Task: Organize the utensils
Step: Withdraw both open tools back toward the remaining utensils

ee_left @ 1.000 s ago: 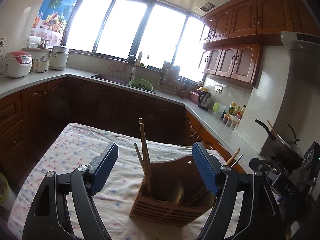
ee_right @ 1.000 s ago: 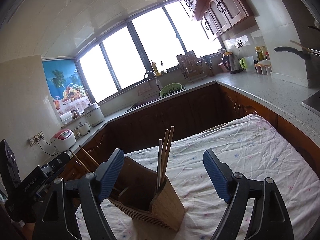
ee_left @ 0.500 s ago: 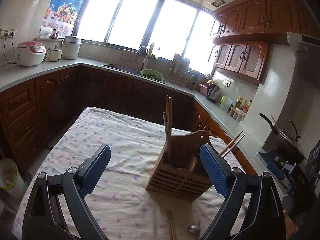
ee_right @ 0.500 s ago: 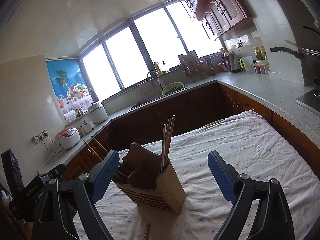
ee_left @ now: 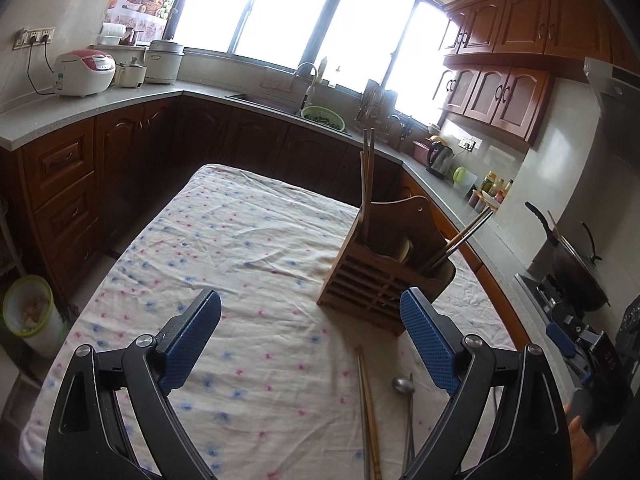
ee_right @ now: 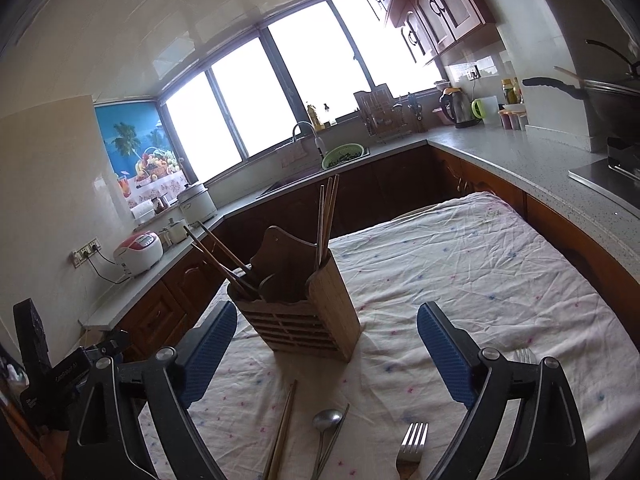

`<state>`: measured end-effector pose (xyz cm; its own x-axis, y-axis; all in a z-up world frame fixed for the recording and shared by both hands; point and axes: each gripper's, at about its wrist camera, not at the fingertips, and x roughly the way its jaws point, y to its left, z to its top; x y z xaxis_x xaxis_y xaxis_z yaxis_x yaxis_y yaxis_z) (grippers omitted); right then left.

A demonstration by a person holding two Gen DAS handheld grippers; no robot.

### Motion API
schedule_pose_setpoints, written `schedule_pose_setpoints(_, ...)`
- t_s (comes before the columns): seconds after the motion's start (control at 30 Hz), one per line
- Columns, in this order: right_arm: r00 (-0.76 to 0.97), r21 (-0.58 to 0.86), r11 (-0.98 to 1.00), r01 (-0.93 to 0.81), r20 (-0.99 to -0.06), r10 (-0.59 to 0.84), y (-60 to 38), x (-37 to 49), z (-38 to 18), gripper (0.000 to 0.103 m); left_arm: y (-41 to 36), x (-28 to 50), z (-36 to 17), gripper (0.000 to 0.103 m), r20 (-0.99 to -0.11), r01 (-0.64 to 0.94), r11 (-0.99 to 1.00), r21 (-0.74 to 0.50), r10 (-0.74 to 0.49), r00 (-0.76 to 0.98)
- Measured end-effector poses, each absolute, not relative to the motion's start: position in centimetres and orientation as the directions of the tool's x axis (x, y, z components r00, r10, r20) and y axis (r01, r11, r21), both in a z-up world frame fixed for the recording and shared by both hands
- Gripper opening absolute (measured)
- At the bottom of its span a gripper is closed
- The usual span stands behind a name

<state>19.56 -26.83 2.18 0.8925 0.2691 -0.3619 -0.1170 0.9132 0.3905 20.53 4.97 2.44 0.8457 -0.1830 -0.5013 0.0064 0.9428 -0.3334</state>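
A wooden utensil holder (ee_left: 384, 276) (ee_right: 304, 312) stands on the cloth-covered table (ee_left: 240, 248) with chopsticks upright in one compartment and more leaning out of another. In front of it lie wooden chopsticks (ee_left: 368, 412) (ee_right: 282, 428), a metal spoon (ee_left: 403, 386) (ee_right: 326, 420) and a fork (ee_right: 412, 440); a second fork (ee_right: 526, 356) shows behind the right finger. My left gripper (ee_left: 310, 344) is open and empty, above the table short of the holder. My right gripper (ee_right: 326, 352) is open and empty, facing the holder.
Dark wood cabinets and a grey counter (ee_left: 80, 104) ring the table, with a rice cooker (ee_left: 84, 72), a sink (ee_left: 280, 102) and a kettle (ee_right: 458, 110). A wok (ee_left: 576, 268) sits on the stove at right. A bin (ee_left: 28, 312) stands left of the table.
Both grippers have drawn back from the holder and tilted down. The loose chopsticks, spoon and forks on the cloth have come into view.
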Motion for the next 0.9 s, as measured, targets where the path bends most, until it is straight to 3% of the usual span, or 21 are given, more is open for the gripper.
schedule_pose_setpoints(0.9, 0.797, 0.32, 0.934, -0.158, -0.516, 0.312, -23.9, 15.3, -3.8, 0.093, 5.4, 17.5, -3.5, 0.093, -0.658, -0.045, 0.949, -0.312, -0.181, 0.731)
